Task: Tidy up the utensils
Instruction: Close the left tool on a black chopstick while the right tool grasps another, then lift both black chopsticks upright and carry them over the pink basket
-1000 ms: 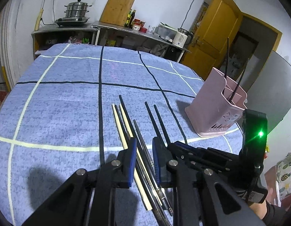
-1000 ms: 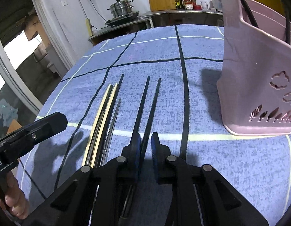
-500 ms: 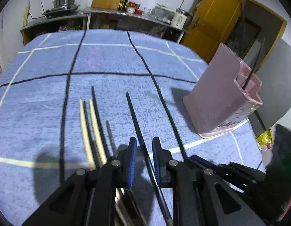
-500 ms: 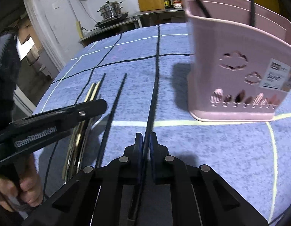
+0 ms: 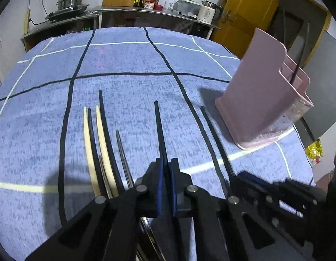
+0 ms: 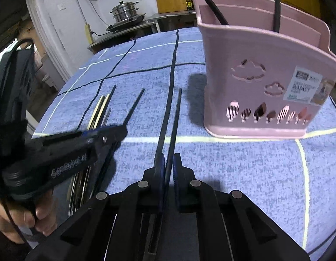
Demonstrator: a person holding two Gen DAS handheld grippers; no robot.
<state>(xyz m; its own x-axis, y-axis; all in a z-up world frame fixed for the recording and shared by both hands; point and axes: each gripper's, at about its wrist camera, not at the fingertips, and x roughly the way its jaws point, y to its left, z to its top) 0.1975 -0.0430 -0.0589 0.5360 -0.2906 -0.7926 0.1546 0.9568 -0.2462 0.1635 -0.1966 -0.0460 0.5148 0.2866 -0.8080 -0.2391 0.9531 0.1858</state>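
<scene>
Between its pads, the left gripper (image 5: 165,167) pinches a black chopstick (image 5: 159,128) pointing to 12 o'clock; the holder (image 5: 255,100) stands at 2. Right view: the right gripper (image 6: 168,163) clamps its own chopstick (image 6: 175,117), holder (image 6: 255,91) nearer, at 1 o'clock.

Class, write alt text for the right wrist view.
The right gripper is shut on a black chopstick pointing toward a pink utensil holder on a blue checked tablecloth. At left, the left gripper holds another black chopstick.
</scene>
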